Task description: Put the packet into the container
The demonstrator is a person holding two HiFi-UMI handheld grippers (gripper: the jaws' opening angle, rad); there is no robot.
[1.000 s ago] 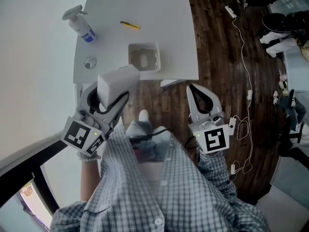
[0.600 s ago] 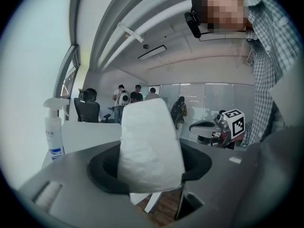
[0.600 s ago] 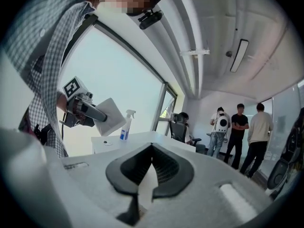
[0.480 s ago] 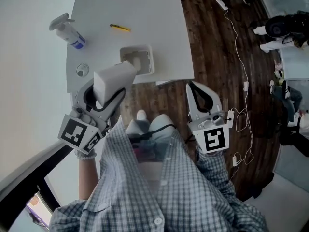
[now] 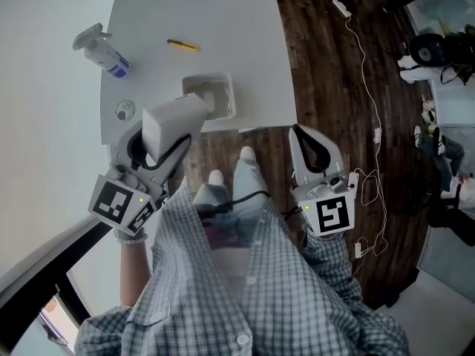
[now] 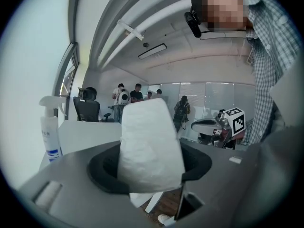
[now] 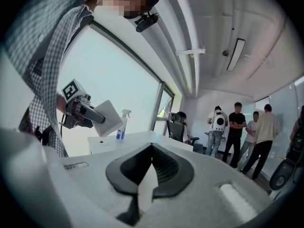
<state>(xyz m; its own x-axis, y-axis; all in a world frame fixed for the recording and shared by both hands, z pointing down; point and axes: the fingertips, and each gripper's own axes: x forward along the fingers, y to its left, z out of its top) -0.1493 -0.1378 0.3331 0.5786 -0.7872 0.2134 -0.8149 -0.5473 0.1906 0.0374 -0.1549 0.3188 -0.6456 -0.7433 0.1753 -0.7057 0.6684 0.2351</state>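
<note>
A white packet [image 5: 175, 120] is held up off the table, with my left gripper [image 5: 159, 138] shut on its lower end. In the left gripper view the packet [image 6: 149, 146] stands upright between the dark pads [image 6: 102, 167] and hides what lies behind it. The packet's top reaches over the near left corner of the white square container [image 5: 231, 97], which stands open near the table's front edge. My right gripper [image 5: 295, 130] hovers over the wooden floor to the right of the table, shut, with nothing in it [image 7: 151, 151]. The right gripper view also shows the packet [image 7: 107, 118] at the left.
On the white table [image 5: 223, 13] lie a spray bottle [image 5: 102, 49], a yellow pen [image 5: 182, 45] and a small round object [image 5: 124, 110]. Cables [image 5: 371, 95] trail over the wooden floor on the right. Several people [image 7: 237, 127] and an office chair [image 6: 88, 109] stand in the background.
My left gripper has carried the packet forward, so its top now overlaps the container's near corner. The person has stepped one foot forward. The right gripper has hardly moved.
</note>
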